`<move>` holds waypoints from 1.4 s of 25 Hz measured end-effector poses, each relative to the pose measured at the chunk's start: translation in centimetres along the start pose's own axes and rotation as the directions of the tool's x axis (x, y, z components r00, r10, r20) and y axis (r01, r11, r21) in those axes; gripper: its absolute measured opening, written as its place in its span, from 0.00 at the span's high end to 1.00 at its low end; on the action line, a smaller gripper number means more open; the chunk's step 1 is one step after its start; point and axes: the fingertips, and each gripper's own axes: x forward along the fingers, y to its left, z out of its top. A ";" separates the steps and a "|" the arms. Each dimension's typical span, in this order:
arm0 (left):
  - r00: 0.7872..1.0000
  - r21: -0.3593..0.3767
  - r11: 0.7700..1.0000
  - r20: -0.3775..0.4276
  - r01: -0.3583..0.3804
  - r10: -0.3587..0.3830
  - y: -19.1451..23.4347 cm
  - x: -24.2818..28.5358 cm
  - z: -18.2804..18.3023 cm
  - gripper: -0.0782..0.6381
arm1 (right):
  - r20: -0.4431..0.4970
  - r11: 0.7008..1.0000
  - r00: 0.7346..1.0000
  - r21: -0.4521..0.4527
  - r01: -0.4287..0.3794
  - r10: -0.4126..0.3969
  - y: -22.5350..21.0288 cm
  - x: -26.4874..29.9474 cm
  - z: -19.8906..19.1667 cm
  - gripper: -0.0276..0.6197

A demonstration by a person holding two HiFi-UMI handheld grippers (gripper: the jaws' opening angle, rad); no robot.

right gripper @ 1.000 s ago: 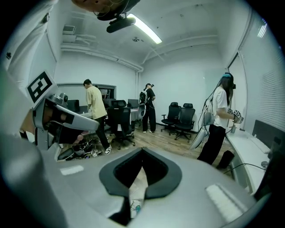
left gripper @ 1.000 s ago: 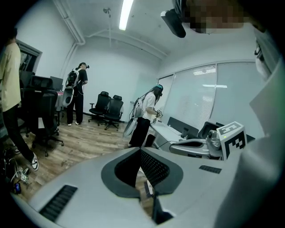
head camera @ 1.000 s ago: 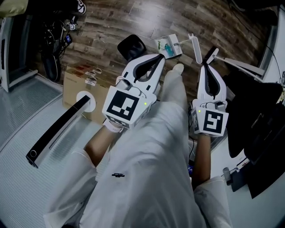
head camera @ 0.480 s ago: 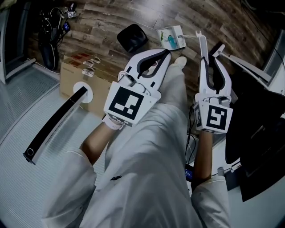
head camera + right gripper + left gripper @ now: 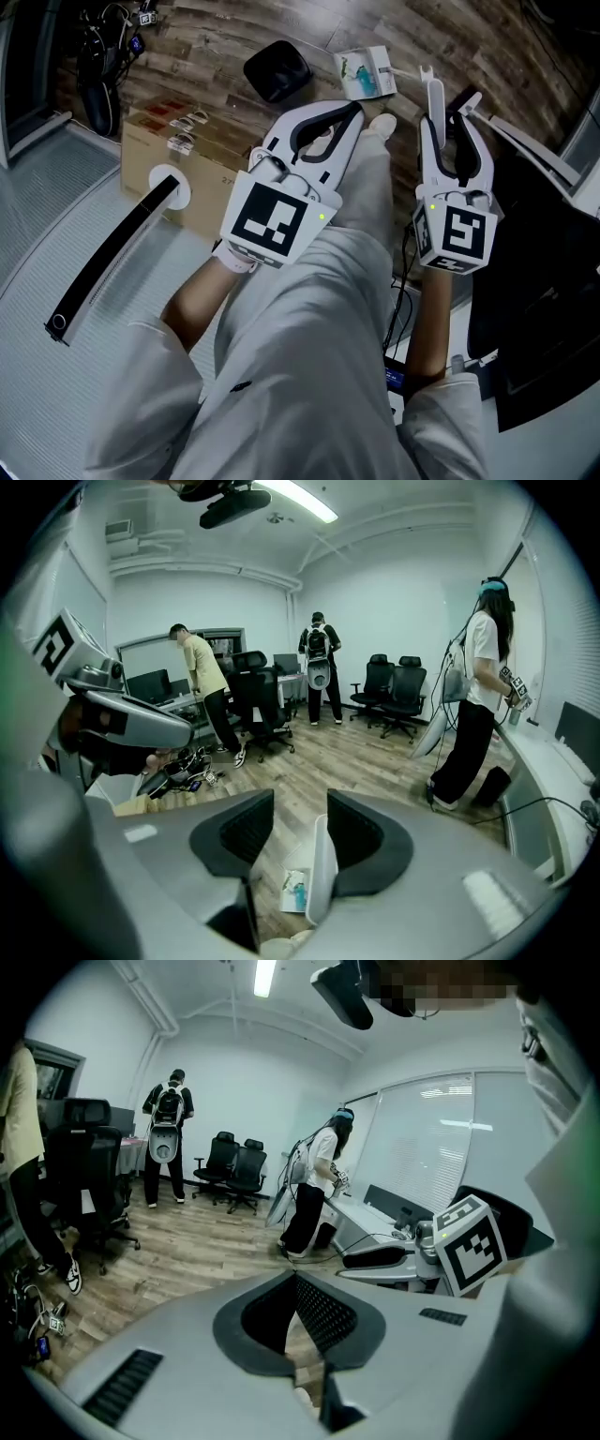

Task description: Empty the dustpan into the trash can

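- Far left: a tangle of black cables and gear [image 5: 98, 56] lies on the brown wood-plank floor [image 5: 216, 37].
- Below it, a long black curved bar on a white round foot [image 5: 112, 248] leans over a pale grey mat.
- A brown cardboard box [image 5: 150, 150] sits just right of the bar's foot, with small items on its lid.
- The black round plastic trash can [image 5: 278, 70] stands on the floor beyond the box. Its inside is dark and the contents can't be made out.
- Left tool [image 5: 349, 111]: clenched, tips meeting, nothing between them. It hangs near the can and touches nothing.
- The person's white-clad leg and white shoe [image 5: 380, 124] stand between the two tools and close to the dustpan.
- The small white plastic dustpan [image 5: 366, 73] lies flat on the floor just right of the trash can, apart from it. It holds teal and white scraps.
- Its white upright handle [image 5: 434, 94] rises to the right of the pan.
- Right tool [image 5: 448, 111]: released, and its jaws have just been opening. The handle stands between them, close against the right-hand pad, with the left pad well clear.
- Far right: black furniture [image 5: 534, 244], kind unclear, crowds in beside the right tool.
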 end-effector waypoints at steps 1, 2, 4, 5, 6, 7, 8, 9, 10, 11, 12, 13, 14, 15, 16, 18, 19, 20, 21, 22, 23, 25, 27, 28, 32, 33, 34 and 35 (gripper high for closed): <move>1.000 -0.002 1.000 -0.004 0.002 -0.002 0.0 0.4 -0.2 0.88 | -0.010 1.000 1.000 0.000 0.000 0.000 -0.2 0.4 -0.3 0.66; 1.000 -0.004 1.000 -0.008 0.004 -0.004 -0.1 0.7 -0.4 0.88 | -0.021 1.000 1.000 0.000 0.001 -0.001 -0.4 0.7 -0.7 0.64; 1.000 -0.008 1.000 -0.017 0.009 -0.009 -0.3 1.3 -0.9 0.88 | -0.040 1.000 0.999 -0.001 0.001 -0.001 -0.8 1.4 -1.4 0.63; 1.000 -0.010 1.000 -0.021 0.011 -0.011 -0.3 1.6 -1.1 0.88 | -0.050 1.000 0.999 -0.001 0.000 0.000 -0.9 1.8 -1.7 0.62; 1.000 -0.012 1.000 -0.025 0.013 -0.013 -0.3 1.8 -1.3 0.88 | -0.060 1.000 0.998 -0.001 -0.003 0.003 -1.0 2.2 -2.0 0.62; 0.999 -0.017 1.000 -0.031 0.014 -0.015 -0.3 2.1 -1.5 0.88 | -0.071 1.000 0.997 -0.001 -0.007 0.007 -1.1 2.6 -2.3 0.61; 0.999 -0.026 1.000 -0.038 0.016 -0.017 -0.4 2.3 -1.7 0.88 | -0.083 1.000 0.997 -0.003 -0.012 0.012 -1.2 3.0 -2.6 0.61; 0.999 -0.037 0.999 -0.047 0.017 -0.019 -0.4 2.5 -1.9 0.88 | -0.094 1.000 0.996 -0.007 -0.015 0.014 -1.3 3.4 -2.9 0.61; 0.998 -0.046 0.999 -0.054 0.017 -0.019 -0.5 2.8 -2.2 0.88 | -0.103 1.000 0.995 -0.011 -0.015 0.014 -1.5 3.8 -3.3 0.62; 0.998 -0.051 0.999 -0.059 0.015 -0.018 -0.4 3.1 -2.4 0.88 | -0.112 1.000 0.994 -0.016 -0.014 0.012 -1.6 4.2 -3.5 0.62; 0.998 -0.052 0.999 -0.060 0.011 -0.014 -0.2 3.5 -2.6 0.88 | -0.119 1.000 0.993 -0.020 -0.010 0.008 -1.8 4.5 -3.8 0.62; 0.998 -0.049 0.999 -0.056 0.004 -0.007 0.2 3.8 -2.7 0.88 | -0.124 1.000 0.992 -0.022 -0.005 0.002 -1.9 4.9 -4.0 0.62; 0.999 -0.047 0.999 -0.050 -0.004 0.002 0.6 4.1 -2.8 0.88 | -0.130 1.000 0.991 -0.024 -0.001 -0.002 -2.0 5.2 -4.2 0.62; 0.999 -0.049 0.999 -0.045 -0.012 0.010 1.0 4.3 -2.8 0.88 | -0.137 1.000 0.991 -0.026 0.001 -0.005 -2.1 5.5 -4.3 0.61; 0.999 -0.054 0.998 -0.043 -0.018 0.015 1.3 4.6 -2.9 0.88 | -0.146 1.000 0.989 -0.026 0.001 -0.005 -2.2 5.8 -4.5 0.61; 0.999 -0.057 0.998 -0.051 -0.018 0.015 1.5 5.0 -3.1 0.88 | -0.168 1.000 0.986 -0.025 -0.005 0.001 -2.1 6.6 -5.0 0.60; 0.998 -0.058 0.998 -0.059 -0.014 0.010 1.5 5.2 -3.2 0.88 | -0.177 1.000 0.984 -0.025 -0.011 0.006 -2.0 6.9 -5.2 0.60; 0.998 -0.061 0.998 -0.067 -0.009 0.005 1.4 5.4 -3.3 0.88 | -0.184 1.000 0.983 -0.026 -0.017 0.012 -2.0 7.2 -5.4 0.60; 0.997 -0.065 0.998 -0.072 -0.006 0.001 1.3 5.6 -3.4 0.88 | -0.190 0.999 0.982 -0.027 -0.023 0.017 -1.9 7.5 -5.5 0.60; 0.997 -0.069 0.998 -0.075 -0.005 0.000 1.3 5.7 -3.5 0.88 | -0.197 0.999 0.980 -0.030 -0.027 0.020 -1.8 7.7 -5.6 0.60; 0.997 -0.073 0.997 -0.076 -0.006 0.001 1.4 5.8 -3.6 0.88 | -0.205 0.999 0.979 -0.032 -0.028 0.021 -1.8 8.0 -5.7 0.60; 0.997 -0.078 0.997 -0.079 -0.007 0.001 1.6 6.0 -3.8 0.88 | -0.222 0.999 0.975 -0.031 -0.029 0.021 -1.8 8.6 -6.0 0.60; 0.996 -0.081 0.997 -0.088 -0.005 -0.002 1.6 6.2 -4.2 0.88 | -0.240 0.999 0.971 -0.026 -0.032 0.024 -1.7 9.1 -6.4 0.60; 0.996 -0.082 0.997 -0.092 -0.004 -0.004 1.6 6.3 -4.4 0.88 | -0.249 0.999 0.968 -0.025 -0.033 0.026 -1.7 9.3 -6.5 0.60; 0.995 -0.092 0.996 -0.100 -0.002 -0.007 1.5 7.1 -4.7 0.88 | -0.292 0.999 0.956 -0.022 -0.036 0.028 -2.2 10.1 -7.3 0.60; 0.995 -0.094 0.996 -0.101 -0.002 -0.008 1.5 7.4 -4.7 0.88 | -0.303 0.999 0.953 -0.017 -0.035 0.028 -2.4 10.2 -7.5 0.60; 0.995 -0.096 0.995 -0.102 -0.001 -0.009 1.4 7.6 -4.7 0.88 | -0.314 0.999 0.949 -0.011 -0.034 0.029 -2.6 10.4 -7.6 0.60; 0.995 -0.097 0.995 -0.103 0.001 -0.011 1.4 7.8 -4.7 0.88 | -0.323 0.999 0.946 -0.005 -0.032 0.029 -2.7 10.5 -7.7 0.60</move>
